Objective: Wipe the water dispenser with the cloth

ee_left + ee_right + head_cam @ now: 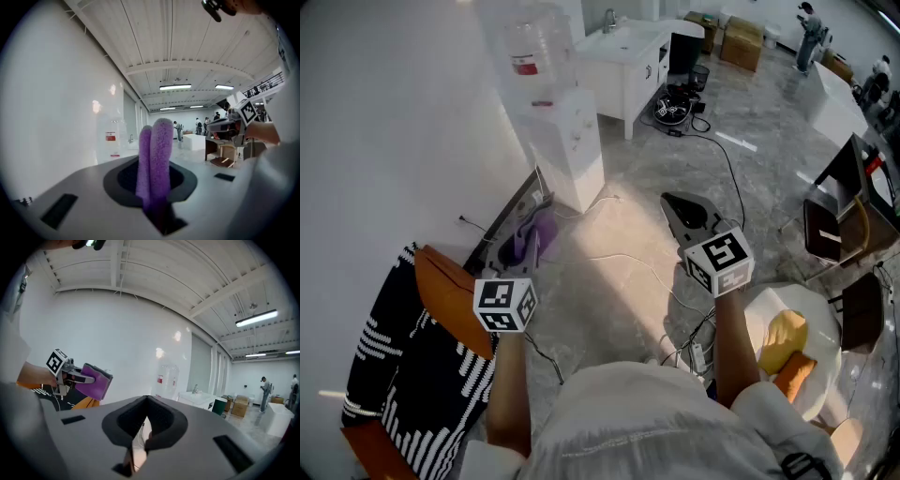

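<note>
Nothing's been wiped yet, as far as can be judged. The purple cloth (154,159) is pinched, folded, in the left gripper (525,234), whose jaws are closed tight onto it, and it's held in the air at lower left, touching nothing else. The right gripper (675,202) is carried beside it, jaws pressed together with nothing between them. So the cloth is in hand, and the approach and all the wiping are left. Ahead, bare floor with loose cables (623,260) has to be crossed, hemmed in by the wall (412,112) on the left. The water dispenser (567,141) is parked against that wall at upper centre-left, well apart from the cloth, so probably only its front and right side can be reached. A white sink counter (628,56) sits just behind it.
</note>
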`<state>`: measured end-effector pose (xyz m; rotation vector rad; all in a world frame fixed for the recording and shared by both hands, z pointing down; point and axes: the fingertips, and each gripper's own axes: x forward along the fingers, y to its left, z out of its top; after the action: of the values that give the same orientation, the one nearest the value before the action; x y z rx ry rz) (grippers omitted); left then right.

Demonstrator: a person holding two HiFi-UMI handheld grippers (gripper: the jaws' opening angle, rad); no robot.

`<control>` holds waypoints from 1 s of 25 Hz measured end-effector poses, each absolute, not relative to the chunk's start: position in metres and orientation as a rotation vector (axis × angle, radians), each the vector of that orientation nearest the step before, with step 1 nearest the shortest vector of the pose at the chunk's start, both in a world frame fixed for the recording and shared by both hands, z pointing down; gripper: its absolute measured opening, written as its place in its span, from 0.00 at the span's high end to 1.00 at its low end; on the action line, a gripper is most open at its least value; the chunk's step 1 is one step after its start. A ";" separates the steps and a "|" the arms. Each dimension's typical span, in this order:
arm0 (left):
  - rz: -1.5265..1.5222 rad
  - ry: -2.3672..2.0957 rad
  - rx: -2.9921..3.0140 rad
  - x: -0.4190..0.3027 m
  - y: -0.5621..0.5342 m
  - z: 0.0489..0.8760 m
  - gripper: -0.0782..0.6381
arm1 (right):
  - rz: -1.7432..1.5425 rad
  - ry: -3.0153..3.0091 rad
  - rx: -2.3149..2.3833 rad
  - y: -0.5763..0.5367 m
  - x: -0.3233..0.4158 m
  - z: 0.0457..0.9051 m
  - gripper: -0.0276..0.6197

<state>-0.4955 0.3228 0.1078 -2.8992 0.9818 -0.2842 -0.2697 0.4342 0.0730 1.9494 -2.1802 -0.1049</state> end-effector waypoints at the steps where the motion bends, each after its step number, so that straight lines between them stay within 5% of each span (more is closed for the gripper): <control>1: -0.287 0.986 -2.893 -0.492 0.327 0.108 0.80 | -0.106 -2.186 1.954 0.439 -0.264 0.073 0.94; 14: -0.336 1.051 -2.886 -0.427 0.361 0.135 0.80 | 0.033 -2.257 1.960 0.471 -0.179 0.104 0.94; 25: -0.365 1.103 -2.931 -0.356 0.255 0.186 0.80 | 0.065 -2.181 2.023 0.394 -0.103 0.131 0.94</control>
<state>-0.3561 0.2547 0.1861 -2.9308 1.1030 -0.3655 -0.1026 0.3940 0.1311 2.0226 -2.1808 0.0649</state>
